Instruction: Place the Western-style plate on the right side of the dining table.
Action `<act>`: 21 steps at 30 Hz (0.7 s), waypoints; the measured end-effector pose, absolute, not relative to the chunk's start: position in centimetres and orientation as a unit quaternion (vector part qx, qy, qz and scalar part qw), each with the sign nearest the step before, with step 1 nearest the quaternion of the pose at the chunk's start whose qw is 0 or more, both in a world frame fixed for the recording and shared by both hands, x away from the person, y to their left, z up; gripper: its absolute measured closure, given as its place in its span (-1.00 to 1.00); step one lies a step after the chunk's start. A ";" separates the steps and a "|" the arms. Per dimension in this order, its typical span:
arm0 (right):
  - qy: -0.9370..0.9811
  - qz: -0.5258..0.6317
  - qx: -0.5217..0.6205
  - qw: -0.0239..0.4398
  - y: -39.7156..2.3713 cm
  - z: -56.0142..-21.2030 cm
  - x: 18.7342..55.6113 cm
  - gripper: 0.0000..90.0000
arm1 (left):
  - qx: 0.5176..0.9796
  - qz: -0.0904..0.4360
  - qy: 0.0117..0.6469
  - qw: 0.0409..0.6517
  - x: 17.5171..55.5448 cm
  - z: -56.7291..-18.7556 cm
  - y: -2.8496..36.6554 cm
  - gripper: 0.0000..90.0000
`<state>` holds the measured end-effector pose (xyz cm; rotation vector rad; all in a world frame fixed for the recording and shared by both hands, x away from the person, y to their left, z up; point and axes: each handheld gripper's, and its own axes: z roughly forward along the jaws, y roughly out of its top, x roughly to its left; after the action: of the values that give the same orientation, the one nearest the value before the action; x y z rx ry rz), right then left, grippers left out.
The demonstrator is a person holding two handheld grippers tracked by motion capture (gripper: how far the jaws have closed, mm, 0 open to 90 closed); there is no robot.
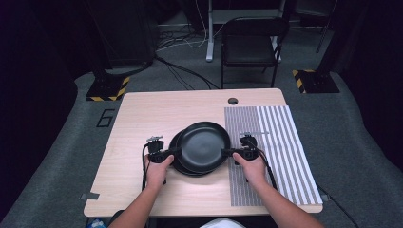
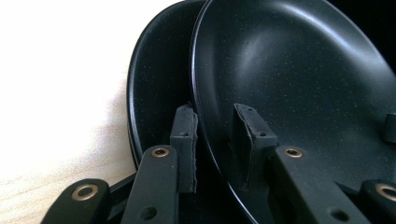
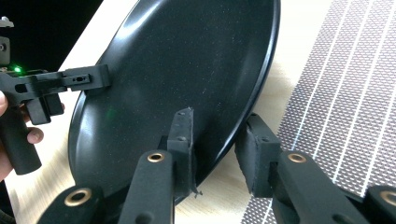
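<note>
While both grippers straddle opposite rims of the upper black plate (image 1: 203, 145), left gripper (image 1: 172, 153) fingers parted, right gripper (image 1: 228, 152) fingers parted, lower plate (image 2: 154, 88) beneath, striped mat (image 1: 280, 156) beside, desk (image 1: 142, 118) below.

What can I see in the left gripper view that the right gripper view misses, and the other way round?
The left gripper view alone reveals a second black plate lying under the top one, plus bare wooden table. The right gripper view alone shows the striped mat and, farther off, the left gripper with a hand holding it. Both share the top black plate, with its rim passing between each view's own two jaws, which stand apart.
</note>
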<state>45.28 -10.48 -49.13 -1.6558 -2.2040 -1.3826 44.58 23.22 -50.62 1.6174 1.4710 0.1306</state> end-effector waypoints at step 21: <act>-0.695 -0.458 -0.553 0.043 -11.2 -48.7 45.4 0.61 | 0.684 0.091 0.579 0.434 44.8 -48.8 22.1 0.57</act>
<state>45.36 -11.20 -48.75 -1.6898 -2.1260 -1.4000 44.79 22.11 -48.78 1.7046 1.4409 0.2260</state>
